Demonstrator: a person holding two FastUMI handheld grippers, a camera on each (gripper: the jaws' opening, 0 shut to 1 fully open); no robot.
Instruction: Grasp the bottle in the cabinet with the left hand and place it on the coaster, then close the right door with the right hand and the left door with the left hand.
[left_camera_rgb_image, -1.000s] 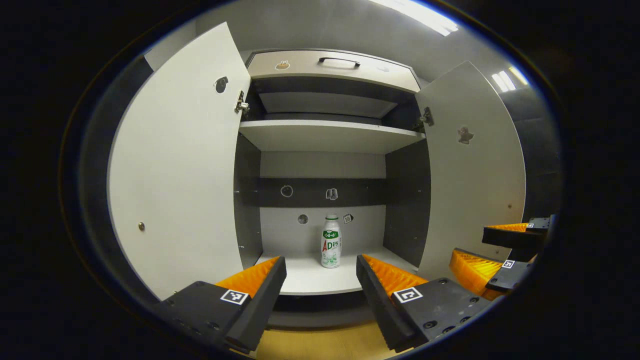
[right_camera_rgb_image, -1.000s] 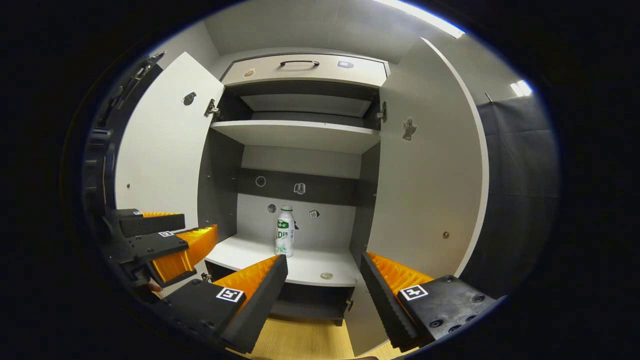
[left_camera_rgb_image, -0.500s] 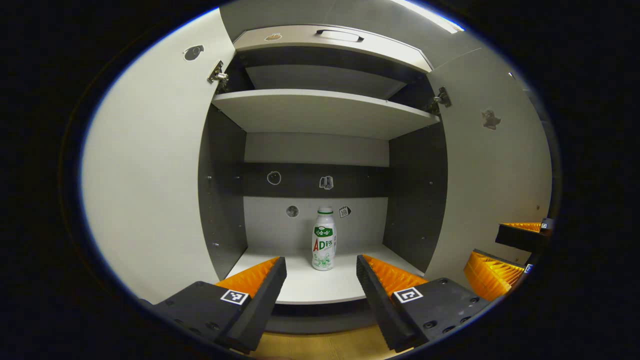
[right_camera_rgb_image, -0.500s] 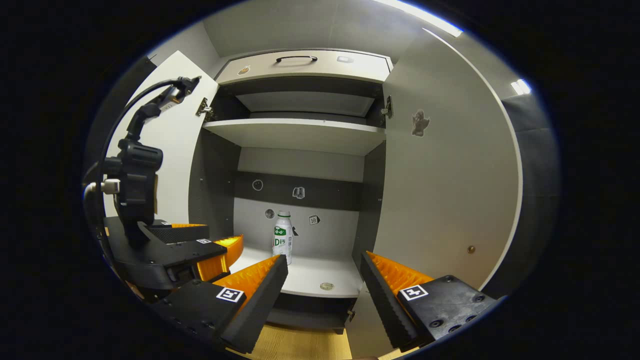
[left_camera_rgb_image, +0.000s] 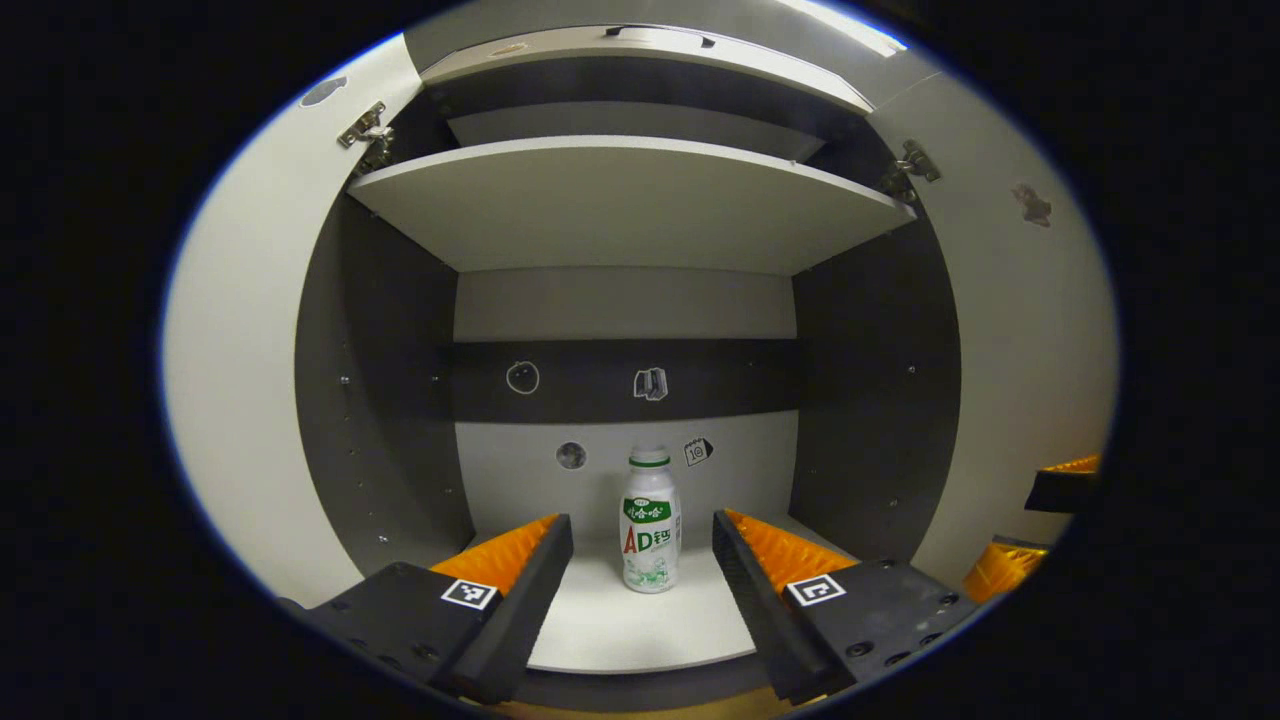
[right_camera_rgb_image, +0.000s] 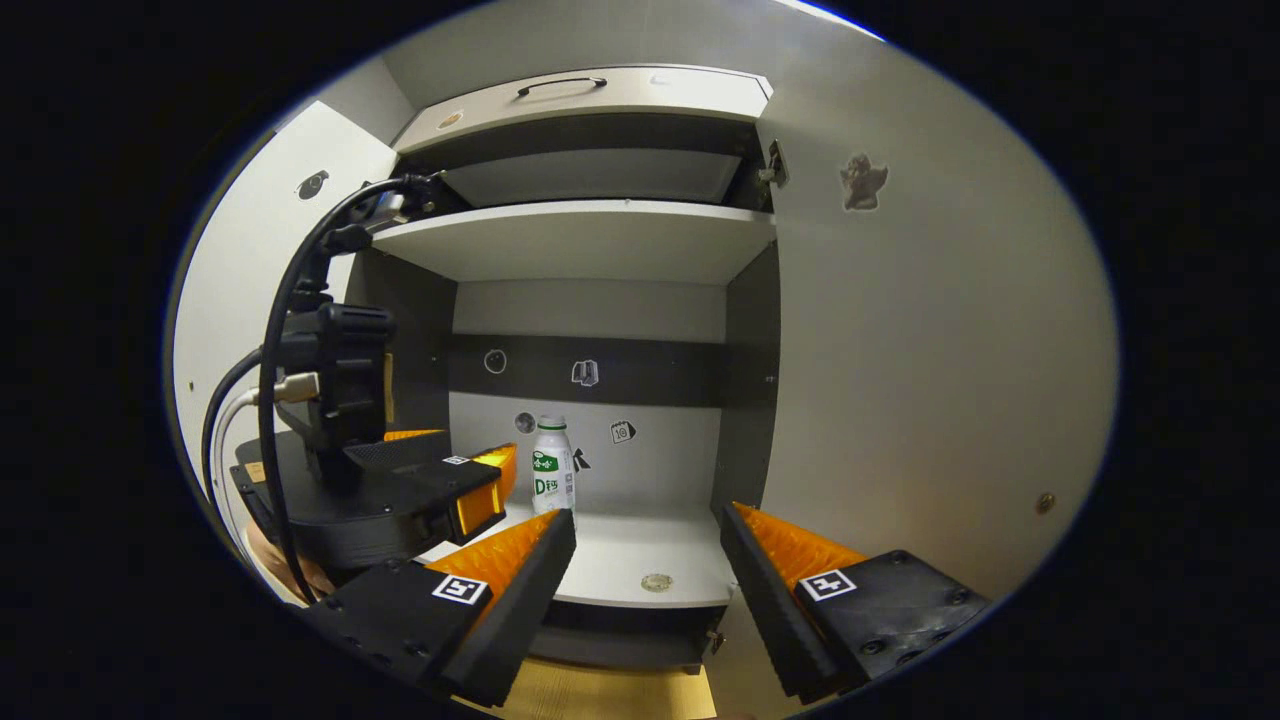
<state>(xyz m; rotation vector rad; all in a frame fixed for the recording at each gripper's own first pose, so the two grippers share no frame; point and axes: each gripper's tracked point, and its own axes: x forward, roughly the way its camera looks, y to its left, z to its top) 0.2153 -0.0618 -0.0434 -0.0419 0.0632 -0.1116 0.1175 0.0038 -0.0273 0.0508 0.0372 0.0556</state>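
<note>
White bottle (left_camera_rgb_image: 650, 520) upright on cabinet's lower shelf (left_camera_rgb_image: 640, 625) near back wall, both doors open, left gripper (left_camera_rgb_image: 640, 545) fingers spread, bottle ahead between them, untouched, right gripper (right_camera_rgb_image: 648, 545) fingers apart, empty, beside right door (right_camera_rgb_image: 930, 380)

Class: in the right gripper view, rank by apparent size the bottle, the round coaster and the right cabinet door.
1. right cabinet door
2. bottle
3. coaster
The door is also nearest the camera, which exaggerates its size.
</note>
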